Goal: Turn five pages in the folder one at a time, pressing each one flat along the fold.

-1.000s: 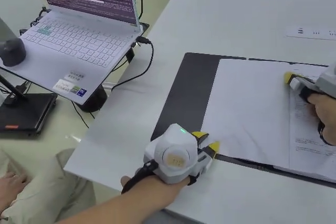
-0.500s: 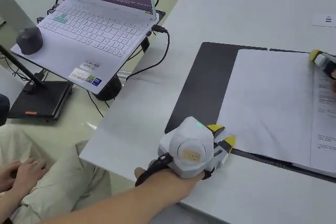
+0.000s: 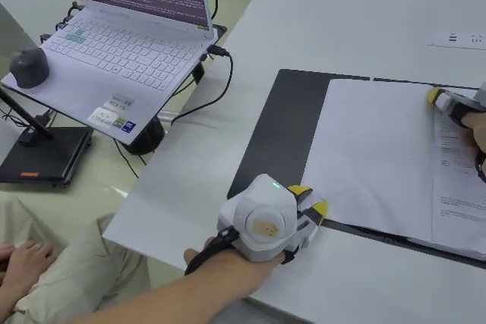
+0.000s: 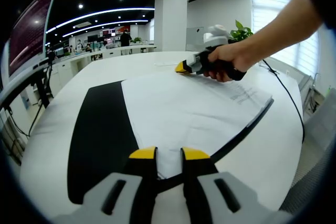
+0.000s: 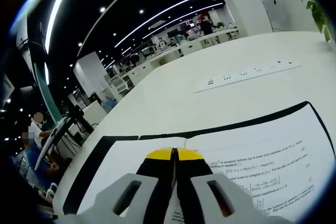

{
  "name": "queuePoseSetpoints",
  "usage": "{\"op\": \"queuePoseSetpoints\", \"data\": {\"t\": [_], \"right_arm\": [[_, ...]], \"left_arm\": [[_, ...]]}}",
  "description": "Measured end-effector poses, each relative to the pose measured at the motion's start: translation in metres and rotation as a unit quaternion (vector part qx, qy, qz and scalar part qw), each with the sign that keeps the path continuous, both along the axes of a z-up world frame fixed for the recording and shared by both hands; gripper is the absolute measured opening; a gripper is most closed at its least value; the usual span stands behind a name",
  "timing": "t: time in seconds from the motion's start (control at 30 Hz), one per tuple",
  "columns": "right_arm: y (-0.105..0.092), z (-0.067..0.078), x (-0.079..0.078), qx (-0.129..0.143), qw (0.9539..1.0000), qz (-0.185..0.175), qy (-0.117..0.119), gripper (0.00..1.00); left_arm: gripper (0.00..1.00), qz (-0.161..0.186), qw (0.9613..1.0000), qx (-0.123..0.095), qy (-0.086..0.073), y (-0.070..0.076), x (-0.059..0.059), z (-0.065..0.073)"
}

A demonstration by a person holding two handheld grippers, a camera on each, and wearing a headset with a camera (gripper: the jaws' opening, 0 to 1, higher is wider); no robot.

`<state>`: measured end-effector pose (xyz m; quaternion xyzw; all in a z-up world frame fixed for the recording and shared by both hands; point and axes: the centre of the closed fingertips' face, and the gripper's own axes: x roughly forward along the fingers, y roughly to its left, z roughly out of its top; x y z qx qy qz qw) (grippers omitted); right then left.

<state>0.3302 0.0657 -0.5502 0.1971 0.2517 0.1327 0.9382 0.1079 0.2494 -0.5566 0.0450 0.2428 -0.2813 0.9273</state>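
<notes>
Head view: folder (image 3: 282, 128) open, flat.

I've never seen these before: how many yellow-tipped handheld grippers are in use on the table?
2. The left gripper sits at the near edge of the folder, over the blank page; the right gripper rests near the fold at the far edge.

White page (image 3: 372, 149) lying matt and smooth, with faint creases towards its near edge. Under it is the folder (image 3: 281, 127) cover, black, matt, plastic by the look of it. The table (image 3: 364, 13) top is pale and smooth, with a soft sheen. The left gripper (image 3: 310, 199) has a glossy white plastic shell and yellow-tipped black jaws. On the far left, the laptop (image 3: 114, 58) has a matt white plastic casing.
</notes>
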Motion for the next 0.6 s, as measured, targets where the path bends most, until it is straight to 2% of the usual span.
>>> {"op": "queuePoseSetpoints", "data": {"t": [0.1,0.4,0.6], "right_arm": [[0.002,0.000,-0.008,0.001,1.0000,0.006,0.002,0.00],[0.015,0.012,-0.049,0.009,0.9999,0.009,0.010,0.00],[0.021,0.018,-0.070,0.011,0.9998,0.012,0.015,0.00]], "left_arm": [[0.16,0.000,1.0000,0.000,0.000,0.000,0.000,0.000],[0.16,-0.004,1.0000,0.001,-0.004,0.000,0.000,0.000],[0.16,-0.005,1.0000,0.001,-0.005,0.000,0.000,0.000]]}}
